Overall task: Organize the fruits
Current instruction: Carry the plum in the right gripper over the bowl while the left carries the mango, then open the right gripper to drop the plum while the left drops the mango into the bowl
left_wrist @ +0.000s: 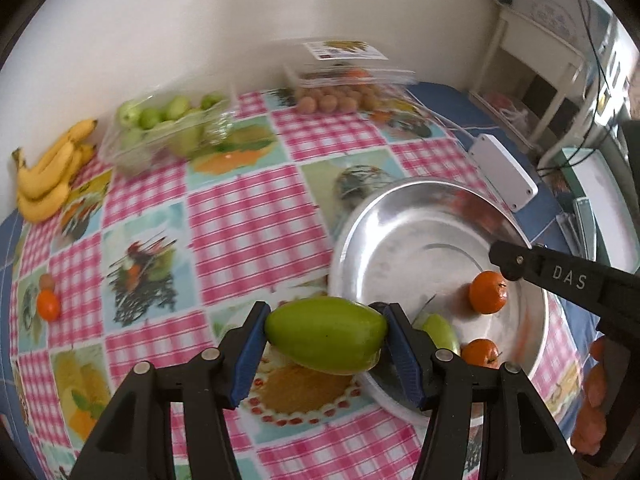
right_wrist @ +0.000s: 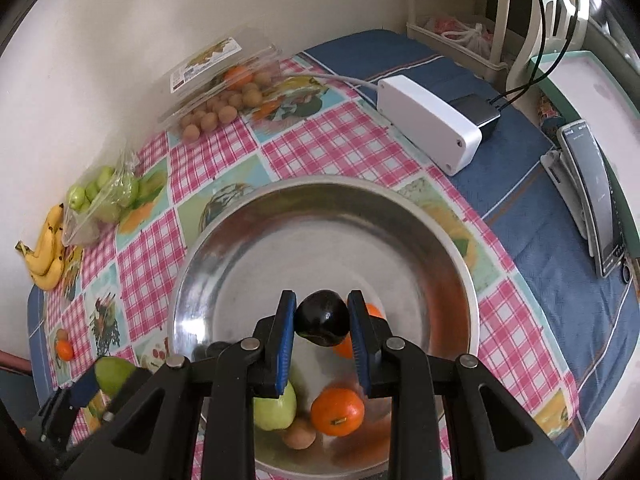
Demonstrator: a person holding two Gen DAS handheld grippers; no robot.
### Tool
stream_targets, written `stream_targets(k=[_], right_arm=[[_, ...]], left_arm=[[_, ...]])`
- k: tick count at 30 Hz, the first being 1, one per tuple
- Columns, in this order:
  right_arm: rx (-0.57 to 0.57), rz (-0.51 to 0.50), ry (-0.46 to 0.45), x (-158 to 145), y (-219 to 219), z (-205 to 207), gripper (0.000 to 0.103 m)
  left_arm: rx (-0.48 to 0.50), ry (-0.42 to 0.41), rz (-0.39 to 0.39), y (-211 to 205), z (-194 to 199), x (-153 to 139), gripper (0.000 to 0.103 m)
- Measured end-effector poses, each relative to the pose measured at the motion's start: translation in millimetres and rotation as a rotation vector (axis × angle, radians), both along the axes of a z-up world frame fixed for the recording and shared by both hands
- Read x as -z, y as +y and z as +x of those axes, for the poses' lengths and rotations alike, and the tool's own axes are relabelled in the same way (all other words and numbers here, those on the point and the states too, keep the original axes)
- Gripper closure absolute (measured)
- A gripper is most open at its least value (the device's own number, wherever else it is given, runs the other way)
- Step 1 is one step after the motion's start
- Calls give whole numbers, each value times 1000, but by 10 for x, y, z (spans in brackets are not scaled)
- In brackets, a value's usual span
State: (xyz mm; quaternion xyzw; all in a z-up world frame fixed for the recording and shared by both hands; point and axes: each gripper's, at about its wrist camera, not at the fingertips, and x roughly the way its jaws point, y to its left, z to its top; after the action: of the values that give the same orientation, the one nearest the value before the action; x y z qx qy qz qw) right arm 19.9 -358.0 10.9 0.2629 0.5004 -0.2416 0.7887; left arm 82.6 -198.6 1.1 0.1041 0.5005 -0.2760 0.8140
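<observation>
Steel bowl (right_wrist: pixel 460 264) waits: lower the dark plum (right_wrist: pixel 322 322) clamped in the right gripper (right_wrist: pixel 322 326) fingers before releasing, then bring over the green fruit (left_wrist: pixel 326 334) clamped in the left gripper (left_wrist: pixel 326 344).

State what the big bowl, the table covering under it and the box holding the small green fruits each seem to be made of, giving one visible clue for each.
Bowl: metal, probably steel or aluminium; its silvery inside mirrors the fruit.
Table covering: likely wipe-clean plastic or oilcloth; flat printed pink checks and fruit pictures, though the sheen is unclear.
Box: thin clear plastic; the green fruits show through it.
</observation>
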Motion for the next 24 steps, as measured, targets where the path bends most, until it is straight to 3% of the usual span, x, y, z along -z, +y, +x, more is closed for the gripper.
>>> stream_targets(k=[10,24], right_arm=[[-21,-61,-6,57,-3,125,75],[-15,-56,43,215,-4,203,75]], left_arm=[[70,-62,64,-451,-18,216,42],[81,-62,81,-700,115,308,41]])
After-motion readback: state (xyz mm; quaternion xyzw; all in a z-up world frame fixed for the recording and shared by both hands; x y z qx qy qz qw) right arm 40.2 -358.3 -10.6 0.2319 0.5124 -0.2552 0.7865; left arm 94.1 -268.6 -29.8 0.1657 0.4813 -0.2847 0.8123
